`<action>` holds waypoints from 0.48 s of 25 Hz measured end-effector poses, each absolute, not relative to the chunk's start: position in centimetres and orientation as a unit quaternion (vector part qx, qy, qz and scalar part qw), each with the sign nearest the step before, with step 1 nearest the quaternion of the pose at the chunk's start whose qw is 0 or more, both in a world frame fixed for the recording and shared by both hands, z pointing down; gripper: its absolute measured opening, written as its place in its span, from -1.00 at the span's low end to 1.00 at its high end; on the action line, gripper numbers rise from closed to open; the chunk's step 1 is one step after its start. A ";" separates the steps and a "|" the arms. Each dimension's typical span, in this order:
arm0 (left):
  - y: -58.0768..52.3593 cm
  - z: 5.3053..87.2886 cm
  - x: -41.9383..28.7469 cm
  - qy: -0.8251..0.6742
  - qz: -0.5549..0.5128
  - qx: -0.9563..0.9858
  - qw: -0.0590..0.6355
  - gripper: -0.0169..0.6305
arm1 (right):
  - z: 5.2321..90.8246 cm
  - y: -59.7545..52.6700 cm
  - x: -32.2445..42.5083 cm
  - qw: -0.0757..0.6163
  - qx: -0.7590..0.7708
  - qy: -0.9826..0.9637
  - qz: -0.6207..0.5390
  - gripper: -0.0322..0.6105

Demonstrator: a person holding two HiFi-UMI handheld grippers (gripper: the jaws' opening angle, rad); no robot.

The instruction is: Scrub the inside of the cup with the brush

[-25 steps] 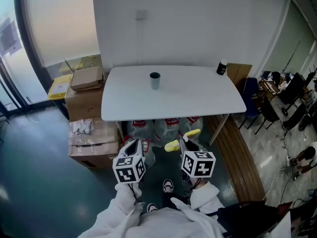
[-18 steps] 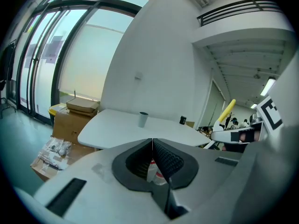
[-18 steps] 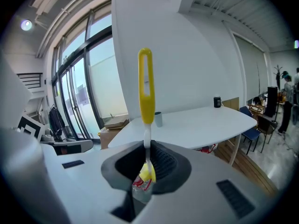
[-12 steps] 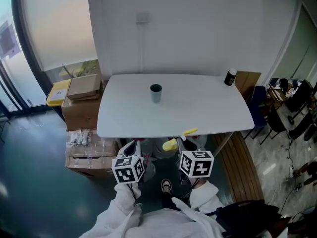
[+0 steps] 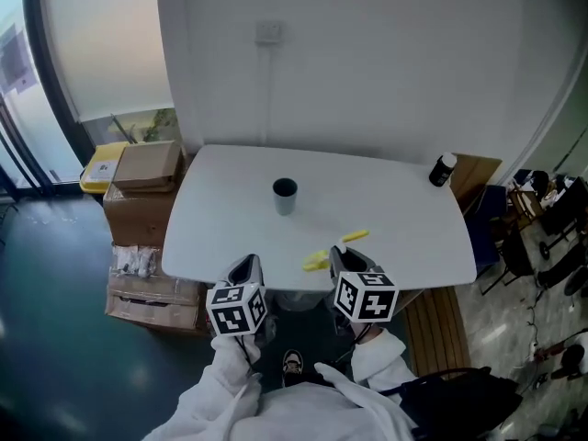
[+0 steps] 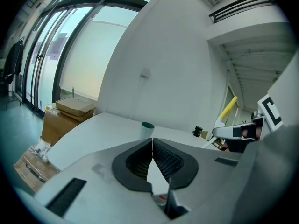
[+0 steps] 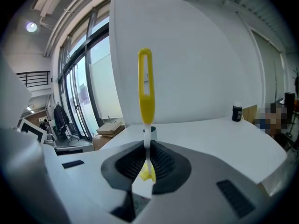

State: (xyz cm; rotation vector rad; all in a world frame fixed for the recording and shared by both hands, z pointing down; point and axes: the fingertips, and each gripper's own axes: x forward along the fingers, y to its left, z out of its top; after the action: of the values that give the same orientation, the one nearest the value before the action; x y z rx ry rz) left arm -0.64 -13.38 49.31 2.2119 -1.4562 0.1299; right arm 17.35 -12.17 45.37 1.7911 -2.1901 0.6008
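Yellow plastic brush [image 7: 145, 87]: pinched in right claw [image 7: 146, 146] at the thin white neck, long slotted handle projecting up past the tips, smaller yellow part lying back between the pads. Looks light and stiff. Narrow neck likely to pivot in the pads under side load, so worth gripping firmly and pressing along the shaft. Cannot tell which end carries the bristles.

Left claw [image 6: 152, 141] closed tip to tip, nothing between. Both claws held over the near edge of the white tabletop [image 5: 386, 200].

Pale cup [image 5: 285, 196] with dark rim standing upright and alone, left of centre on the tabletop, well apart from both claws. Appears small, light, rigid and smooth-walled, so prone to sliding or tipping under scrubbing unless steadied. Best taken by left claw across the outer wall, low to mid height, mouth left free for the brush. Needs left claw opened first.

Black bottle [image 5: 443, 169] at far right corner, well clear.
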 end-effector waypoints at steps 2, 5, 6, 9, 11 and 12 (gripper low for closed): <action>-14.9 49.5 0.1 -0.538 0.048 0.806 0.244 -0.92 | 45.5 -13.9 18.1 0.124 0.610 -0.755 0.206 -0.64; -16.7 49.7 1.1 -0.545 0.053 0.800 0.246 -0.92 | 45.7 -16.1 19.0 0.123 0.600 -0.762 0.210 -0.64; -17.2 49.8 1.4 -0.547 0.056 0.798 0.247 -0.92 | 45.9 -16.7 19.4 0.122 0.598 -0.763 0.213 -0.64; -18.3 50.0 2.3 -0.548 0.067 0.796 0.247 -0.92 | 46.4 -18.6 20.9 0.108 0.600 -0.760 0.226 -0.64; -18.8 50.4 2.4 -0.550 0.083 0.795 0.241 -0.92 | 46.8 -19.6 21.6 0.096 0.603 -0.756 0.237 -0.64; -19.0 50.7 2.2 -0.552 0.093 0.794 0.238 -0.92 | 47.1 -19.9 21.6 0.092 0.602 -0.756 0.242 -0.64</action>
State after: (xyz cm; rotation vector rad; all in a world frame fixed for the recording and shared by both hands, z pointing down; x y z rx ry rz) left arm 2.23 -18.97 50.66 2.1741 -1.5113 0.2549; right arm 21.62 -19.91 47.09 1.7862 -2.2440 0.7177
